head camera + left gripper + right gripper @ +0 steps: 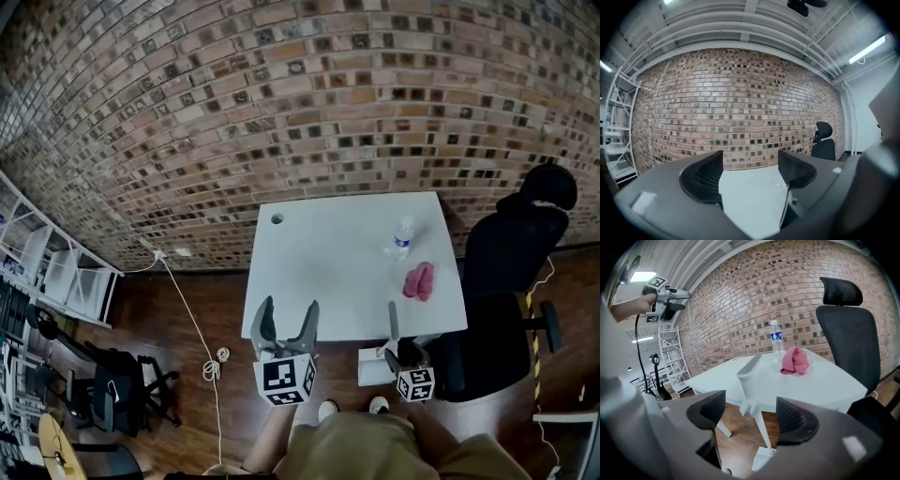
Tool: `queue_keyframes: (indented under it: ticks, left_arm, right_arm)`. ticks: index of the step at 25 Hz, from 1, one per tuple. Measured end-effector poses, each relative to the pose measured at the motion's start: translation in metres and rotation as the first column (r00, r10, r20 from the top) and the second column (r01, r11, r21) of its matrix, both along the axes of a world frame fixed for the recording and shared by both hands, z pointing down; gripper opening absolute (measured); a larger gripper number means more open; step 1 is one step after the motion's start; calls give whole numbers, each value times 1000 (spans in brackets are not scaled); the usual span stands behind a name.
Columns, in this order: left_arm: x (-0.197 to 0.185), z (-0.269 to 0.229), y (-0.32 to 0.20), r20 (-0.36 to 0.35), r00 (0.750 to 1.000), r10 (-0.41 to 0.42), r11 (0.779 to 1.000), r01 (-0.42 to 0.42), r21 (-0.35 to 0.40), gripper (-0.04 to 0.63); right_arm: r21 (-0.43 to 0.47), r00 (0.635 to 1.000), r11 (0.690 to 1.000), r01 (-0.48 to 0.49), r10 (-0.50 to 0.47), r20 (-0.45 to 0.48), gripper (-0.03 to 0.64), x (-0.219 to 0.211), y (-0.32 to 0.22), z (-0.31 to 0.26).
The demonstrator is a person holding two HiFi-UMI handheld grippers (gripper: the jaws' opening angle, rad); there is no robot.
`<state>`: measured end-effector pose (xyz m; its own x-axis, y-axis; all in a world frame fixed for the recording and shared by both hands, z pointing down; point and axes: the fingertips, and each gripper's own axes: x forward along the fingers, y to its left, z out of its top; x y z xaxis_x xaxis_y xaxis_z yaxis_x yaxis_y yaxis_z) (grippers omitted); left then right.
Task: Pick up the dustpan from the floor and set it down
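head view: the white table (328, 262) stands against the brick wall, and the dustpan (375, 367) sits on the floor at the table's near edge, toward its right corner. that is probably where the person means to pick it up, since they stand just short of that edge. the left gripper (286, 326) is held in front of the near edge with its tongs apart and nothing between them. the right gripper (405, 349) hangs lower, just right of the dustpan. a water bottle (401, 236) and a pink cloth (419, 279) lie on the table's right side.

left gripper view: the left gripper (750, 161) looks about level across the table (750, 197) toward the wall, its tongs spread and empty. it seems parked out of the way, with no part in the pickup.

right gripper view: the dustpan (751, 390) is a long-handled one, standing upright in front of the table's (825, 380) near edge, pan on the wooden floor and grey grip about level with the tabletop. the right gripper (750, 401) tips somewhat downward and frames the handle between its tongs. they stand apart, clear of the handle on both sides, so nothing is clamped yet. this looks like lining up for the grasp. high to the left, a hand (628, 308) holds the other gripper well above the table.
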<state>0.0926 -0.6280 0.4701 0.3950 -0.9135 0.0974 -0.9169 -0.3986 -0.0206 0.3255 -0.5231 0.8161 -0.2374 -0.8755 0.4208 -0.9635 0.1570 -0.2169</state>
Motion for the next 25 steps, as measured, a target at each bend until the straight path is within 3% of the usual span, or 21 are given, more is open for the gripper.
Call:
queue_keyframes:
  ticks: [7,12,16,25]
  left_arm:
    - [-15,0,8,20,999,-40,999,40,0,345]
    - [-31,-1,13,20,997,-78,997,78,8,347]
    - [-41,-2,15,27,995,-92,996,92,12,345]
    - [-32,0,20,15,998,-64,998,64,19,345]
  right_arm:
    - [-27,1000,999,22,-22,-21,308,-15,-38,4]
    - [-18,1000,1000,17,-17,-21,239,-17,-47,2]
    - [-21,1000,1000,2,-2,-22,141,-15,-46,-1]
    - [-34,993,999,-12,7,-117,129,-6,-31,-19]
